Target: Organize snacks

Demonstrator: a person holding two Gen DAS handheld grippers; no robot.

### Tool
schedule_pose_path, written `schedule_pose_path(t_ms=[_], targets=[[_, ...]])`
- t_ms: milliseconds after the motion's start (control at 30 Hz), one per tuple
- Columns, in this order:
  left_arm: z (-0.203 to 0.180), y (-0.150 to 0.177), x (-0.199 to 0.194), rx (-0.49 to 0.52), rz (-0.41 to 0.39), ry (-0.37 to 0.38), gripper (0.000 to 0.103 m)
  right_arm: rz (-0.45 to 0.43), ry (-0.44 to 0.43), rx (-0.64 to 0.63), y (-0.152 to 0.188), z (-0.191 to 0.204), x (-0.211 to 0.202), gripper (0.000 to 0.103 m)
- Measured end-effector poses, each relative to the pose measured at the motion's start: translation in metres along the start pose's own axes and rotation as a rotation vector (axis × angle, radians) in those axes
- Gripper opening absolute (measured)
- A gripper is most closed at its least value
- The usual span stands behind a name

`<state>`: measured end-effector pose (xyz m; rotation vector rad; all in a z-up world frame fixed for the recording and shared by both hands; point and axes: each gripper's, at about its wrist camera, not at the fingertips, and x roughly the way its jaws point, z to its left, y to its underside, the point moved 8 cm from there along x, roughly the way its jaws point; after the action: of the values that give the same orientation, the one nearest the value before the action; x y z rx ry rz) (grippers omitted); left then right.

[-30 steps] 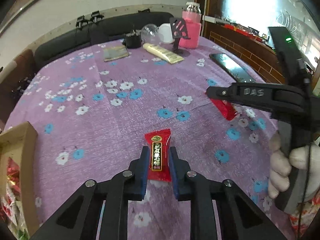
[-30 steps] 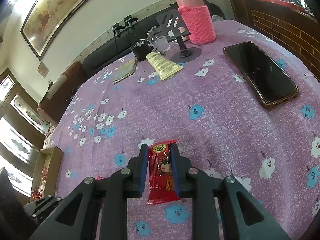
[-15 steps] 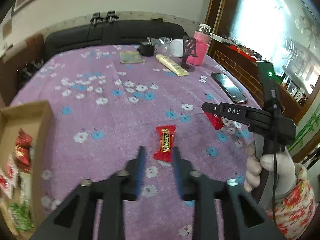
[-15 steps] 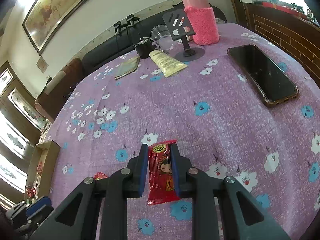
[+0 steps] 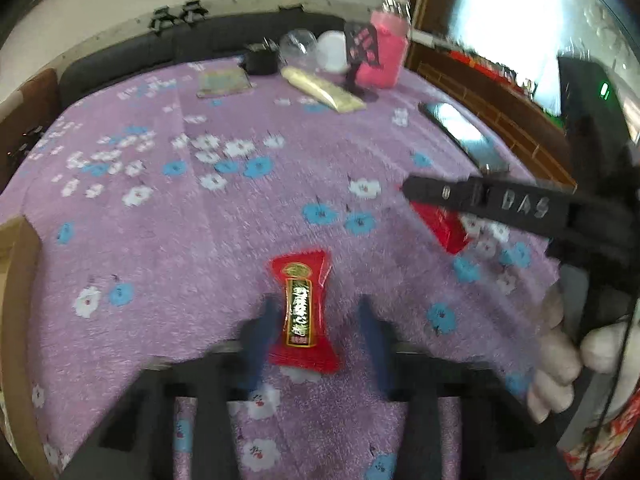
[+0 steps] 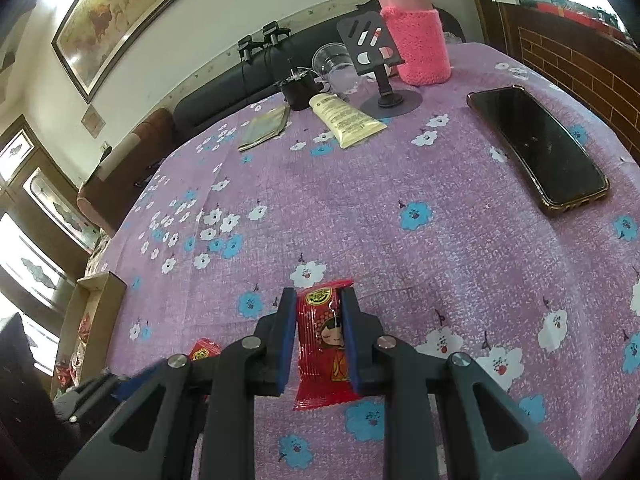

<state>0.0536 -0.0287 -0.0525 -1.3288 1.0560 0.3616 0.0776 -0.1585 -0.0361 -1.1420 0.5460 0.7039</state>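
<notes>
Since half a second before, my left tongs had dropped back down toward the red snack packet, which had lain well ahead of their tips and now sat between them. That view was blurred by motion.

Beneath everything spread the purple flowered tablecloth. At its left edge stood the cardboard box, with wrappers showing inside. Farther back lay a black phone, a pink-sleeved bottle, a cream tube and a phone stand.

My left tongs were spread wide, their blue pads on either side of the packet on the cloth; the left pad was just beside it, the right one apart. My right tongs were clamped narrow on a second red packet with a cartoon girl, above the cloth.
</notes>
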Motion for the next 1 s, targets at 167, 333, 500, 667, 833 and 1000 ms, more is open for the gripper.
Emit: schedule_pose_path(t_ms=[167, 333, 500, 667, 833, 1000], targets=[[-0.001, -0.001, -0.006, 0.03, -0.013, -0.025, 0.018, 0.012, -0.006, 0.005, 0.001, 0.0, 0.002, 0.021], [0.004, 0.0, -0.033, 0.006, -0.064, -0.018, 0.018, 0.009, -0.026, 0.008, 0.001, 0.001, 0.001, 0.021], [0.008, 0.007, -0.04, -0.007, -0.052, 0.003, 0.019, 0.007, -0.037, 0.016, 0.001, 0.002, -0.001, 0.021], [0.01, 0.006, -0.018, -0.022, -0.031, 0.005, 0.078, 0.005, -0.037, 0.023, 0.001, 0.001, -0.001, 0.021], [0.008, 0.004, 0.0, -0.014, 0.009, 0.004, 0.083, 0.016, -0.041, 0.017, 0.003, 0.001, 0.001, 0.021], [0.006, 0.007, -0.001, -0.086, -0.007, 0.081, 0.102, 0.022, -0.041, 0.041, 0.001, -0.003, 0.002, 0.021]])
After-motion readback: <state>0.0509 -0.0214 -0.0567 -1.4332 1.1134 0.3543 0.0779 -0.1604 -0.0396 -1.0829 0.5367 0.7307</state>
